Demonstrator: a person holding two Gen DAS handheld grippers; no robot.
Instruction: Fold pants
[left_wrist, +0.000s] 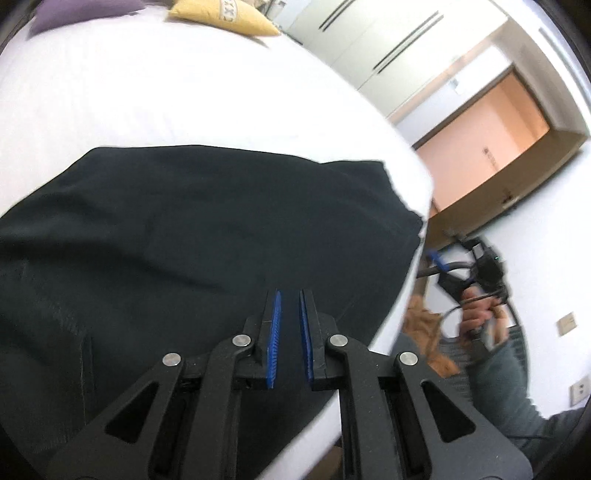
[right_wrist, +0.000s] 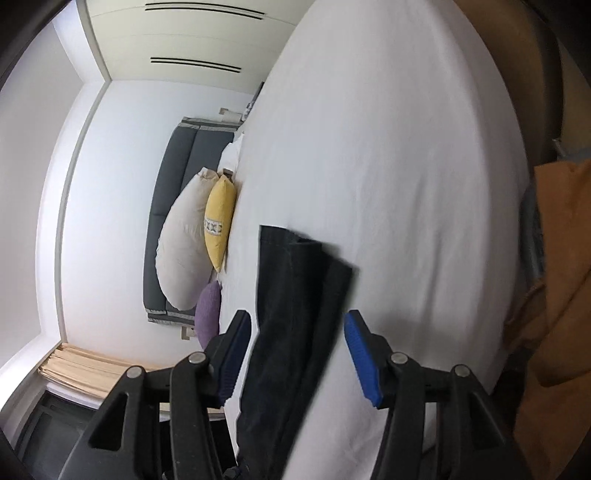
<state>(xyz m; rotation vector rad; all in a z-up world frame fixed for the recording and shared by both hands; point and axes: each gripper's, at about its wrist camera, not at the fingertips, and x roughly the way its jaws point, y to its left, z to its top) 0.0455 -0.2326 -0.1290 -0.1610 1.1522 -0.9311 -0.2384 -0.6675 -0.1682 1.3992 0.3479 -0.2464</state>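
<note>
Two grippers: both in view, each with blue-padded fingers.
Pants: black pants (left_wrist: 192, 236) lie spread on the white bed (left_wrist: 184, 99), reaching the bed edge nearest the door; in the right wrist view the pants (right_wrist: 295, 302) appear as a narrow dark strip.
Left gripper: left gripper (left_wrist: 290, 295) hovers over the pants, fingers a narrow gap apart, nothing clamped.
Right gripper: right gripper (right_wrist: 297, 319) has fingers wide apart, framing the dark strip; contact cannot be told. Seen from the left wrist, the right gripper (left_wrist: 439, 260) is off the bed edge, blurred.
Pillows: yellow pillow (right_wrist: 219, 225), pale pillow (right_wrist: 183, 243), purple pillow (right_wrist: 208, 312) at the bed's headboard end.
</note>
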